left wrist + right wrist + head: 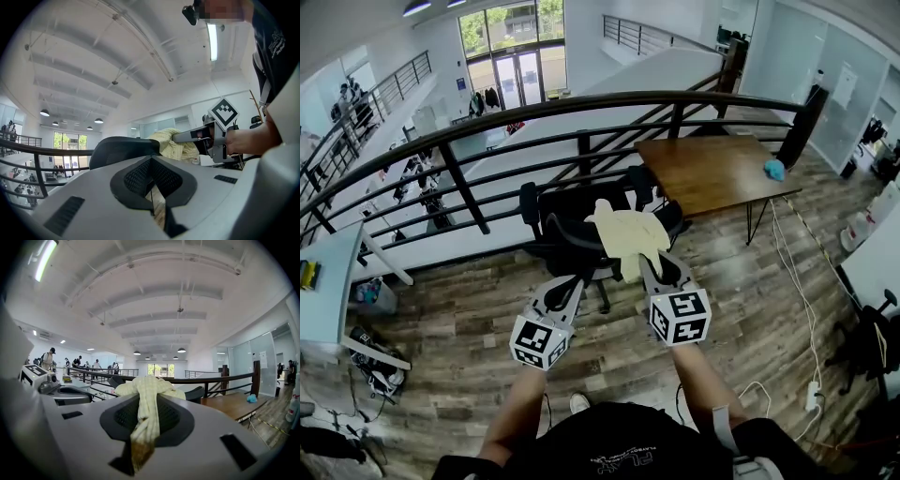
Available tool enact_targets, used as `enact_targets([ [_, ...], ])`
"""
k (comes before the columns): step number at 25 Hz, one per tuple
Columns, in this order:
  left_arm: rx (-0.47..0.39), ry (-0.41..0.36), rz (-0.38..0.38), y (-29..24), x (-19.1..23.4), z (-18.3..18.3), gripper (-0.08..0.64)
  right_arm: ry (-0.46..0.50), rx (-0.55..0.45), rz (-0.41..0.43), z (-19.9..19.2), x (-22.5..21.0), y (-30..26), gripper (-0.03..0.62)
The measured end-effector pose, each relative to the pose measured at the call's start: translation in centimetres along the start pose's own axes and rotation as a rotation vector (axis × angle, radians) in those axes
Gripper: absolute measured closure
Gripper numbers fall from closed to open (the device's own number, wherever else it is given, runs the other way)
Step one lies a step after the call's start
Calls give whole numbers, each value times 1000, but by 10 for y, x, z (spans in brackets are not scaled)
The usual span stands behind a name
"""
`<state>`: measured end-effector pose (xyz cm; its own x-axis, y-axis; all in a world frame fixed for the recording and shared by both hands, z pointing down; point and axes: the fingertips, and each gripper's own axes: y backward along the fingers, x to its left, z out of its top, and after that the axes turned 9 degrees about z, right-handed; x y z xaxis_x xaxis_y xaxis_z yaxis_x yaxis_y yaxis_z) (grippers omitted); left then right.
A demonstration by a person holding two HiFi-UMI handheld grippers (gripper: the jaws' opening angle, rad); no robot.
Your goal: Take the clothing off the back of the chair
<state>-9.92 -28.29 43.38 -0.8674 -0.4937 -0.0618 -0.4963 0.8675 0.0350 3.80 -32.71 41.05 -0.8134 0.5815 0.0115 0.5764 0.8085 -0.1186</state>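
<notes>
1. Grey-brown wood-plank floor (469, 319) beneath black mesh office chair (558, 225); black metal railing (487, 122) behind it.
2. Pale yellow checked garment (630, 239) draped over the chair's back, pinched in right gripper (659, 267).
3. Left gripper (570, 284) before the chair, jaws together, empty.

In the head view, the pale yellow checked cloth garment (630, 239) hides much of the backrest of the black mesh office chair (555, 220). It also covers the tips of the right gripper's (659, 267) fingers (649, 274). The small turquoise object (774, 170) on the brown wooden tabletop (703, 173) is too small to identify. The person's torso (623, 450) is cut off by the bottom edge.
</notes>
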Motion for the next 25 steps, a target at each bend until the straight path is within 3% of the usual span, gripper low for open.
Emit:
enact_targets([
  [8, 8, -11, 2, -3, -8, 3, 546, 24, -46, 9, 21, -3, 11, 518],
  [16, 39, 28, 130, -3, 18, 9, 548, 27, -119, 42, 56, -7, 14, 518],
  [25, 9, 11, 148, 0, 26, 26, 547, 61, -208, 36, 93, -10, 28, 518],
])
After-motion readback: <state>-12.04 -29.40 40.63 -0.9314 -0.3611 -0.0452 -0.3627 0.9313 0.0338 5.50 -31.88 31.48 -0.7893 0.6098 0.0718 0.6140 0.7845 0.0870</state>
